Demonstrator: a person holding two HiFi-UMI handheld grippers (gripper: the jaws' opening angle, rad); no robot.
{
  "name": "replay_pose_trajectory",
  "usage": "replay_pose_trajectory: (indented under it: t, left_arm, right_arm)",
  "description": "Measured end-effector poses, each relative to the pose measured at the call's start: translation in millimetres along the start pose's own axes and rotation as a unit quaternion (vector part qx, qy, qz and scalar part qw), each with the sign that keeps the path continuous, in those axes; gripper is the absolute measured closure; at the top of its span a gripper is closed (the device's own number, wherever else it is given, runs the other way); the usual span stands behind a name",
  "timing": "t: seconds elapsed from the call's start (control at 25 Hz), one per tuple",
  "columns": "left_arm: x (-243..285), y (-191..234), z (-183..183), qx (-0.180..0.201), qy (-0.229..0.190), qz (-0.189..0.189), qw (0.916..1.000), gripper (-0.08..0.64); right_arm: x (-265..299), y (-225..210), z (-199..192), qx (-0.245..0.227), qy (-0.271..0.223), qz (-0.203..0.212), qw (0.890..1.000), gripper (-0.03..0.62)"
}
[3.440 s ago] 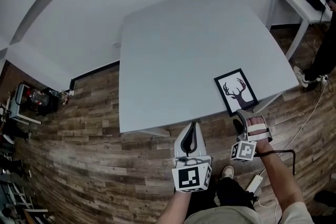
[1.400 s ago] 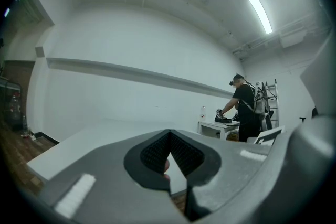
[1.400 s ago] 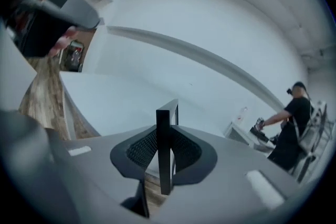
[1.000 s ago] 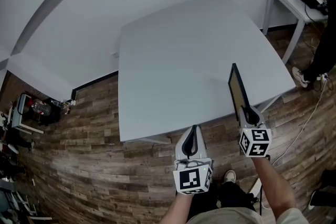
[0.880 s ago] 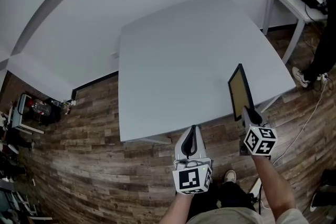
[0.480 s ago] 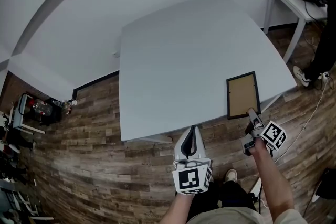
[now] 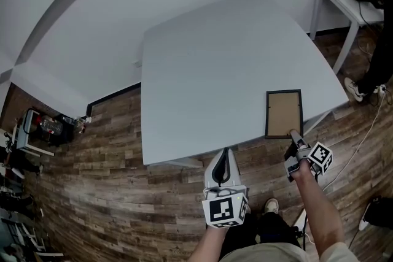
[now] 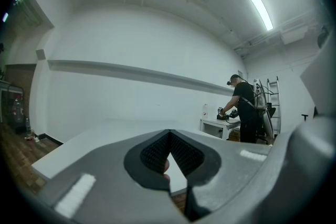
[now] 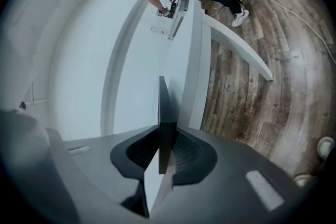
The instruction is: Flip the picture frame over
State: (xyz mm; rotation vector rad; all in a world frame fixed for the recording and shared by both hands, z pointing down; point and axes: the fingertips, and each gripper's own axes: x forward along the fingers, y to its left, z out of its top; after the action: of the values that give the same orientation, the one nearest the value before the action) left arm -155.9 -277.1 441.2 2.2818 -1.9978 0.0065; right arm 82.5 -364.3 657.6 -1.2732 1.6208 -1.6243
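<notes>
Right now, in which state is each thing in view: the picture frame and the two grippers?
picture frame: lies on the table near its front right corner, brown back side up.
right gripper: shut on the picture frame's near edge.
left gripper: shut, nothing between its fingers, held at the table's front edge.

Setting: a bare test or recording lab, not a home.

Evidence:
- Plain white walls [image 7: 92,3] and a wood-plank floor [image 7: 110,150].
- One large pale grey square worktop [image 7: 209,64] ahead of the left gripper [image 7: 226,153].
- Beyond the right gripper [image 7: 293,134], a small white side table [image 7: 334,0] where a person in dark clothes [image 8: 244,107] handles equipment.
- A metal ladder [image 8: 274,102] behind that person.
- A ceiling strip light [image 8: 261,10].
- White cables [image 7: 362,134] on the floor right of the right gripper.
- A cart of dark gear [image 7: 37,123] far left of the left gripper.
</notes>
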Motion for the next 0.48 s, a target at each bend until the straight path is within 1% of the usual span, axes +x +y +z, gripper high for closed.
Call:
replay_pose_trajectory:
  t: [0.16, 0.24, 0.48]
  left_arm:
    - [0, -2, 0, 0.002, 0.002, -0.002, 1.0000, 0.560]
    - [0, -2, 0, 0.003, 0.002, -0.002, 1.0000, 0.560]
    - [1, -2, -1, 0.002, 0.003, -0.001, 1.0000, 0.560]
  right_arm:
    - [4, -13, 0, 0.043, -0.010, 0.008, 0.999, 0.497]
    - [4, -19, -2, 0.058, -0.012, -0.003, 0.998, 0.495]
    - [7, -24, -2, 0.076, -0.010, 0.007, 0.997, 0.495]
